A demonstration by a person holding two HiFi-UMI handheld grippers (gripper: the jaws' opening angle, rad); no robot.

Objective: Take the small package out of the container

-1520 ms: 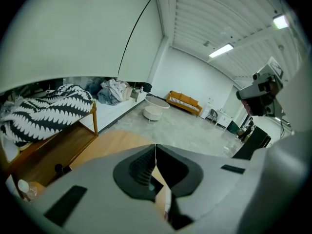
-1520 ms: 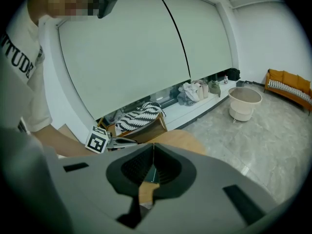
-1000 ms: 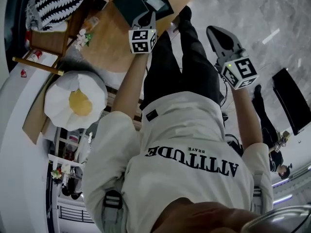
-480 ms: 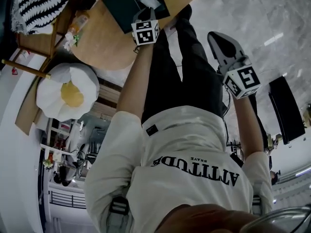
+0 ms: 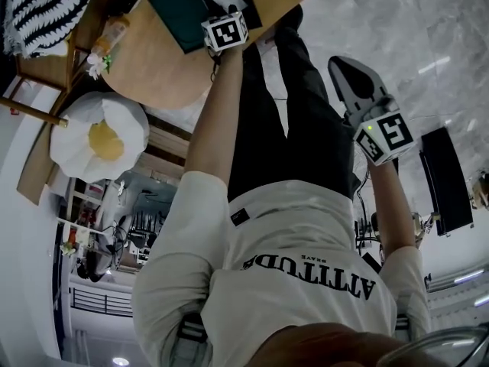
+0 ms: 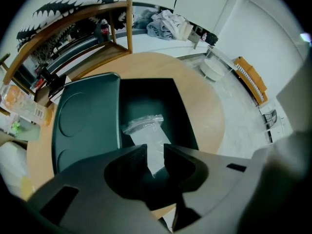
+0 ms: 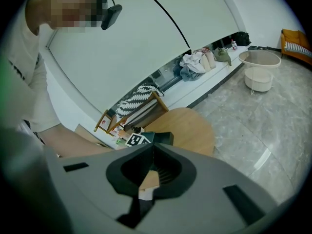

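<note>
1. One small package (image 6: 146,136), a clear plastic bag, lies on the floor of the dark green container (image 6: 183,112), beside its opened lid (image 6: 83,126).
2. It looks light, soft and slippery. A pinch on its near end or on the sealed strip seems the safest hold.
3. Its long axis runs from the container's far wall to its near wall, with the sealed strip at the far end.
4. Left gripper (image 6: 155,152) hovers over the container with its jaws a narrow gap apart; the bag shows in that gap but is not pinched. Right gripper (image 7: 153,145), well away from the container, has its jaws closed on nothing.

A homely lounge: round wooden table (image 6: 202,99), marble floor (image 7: 253,130), striped cushion (image 5: 42,6), egg-shaped pillow (image 5: 99,136).
</note>
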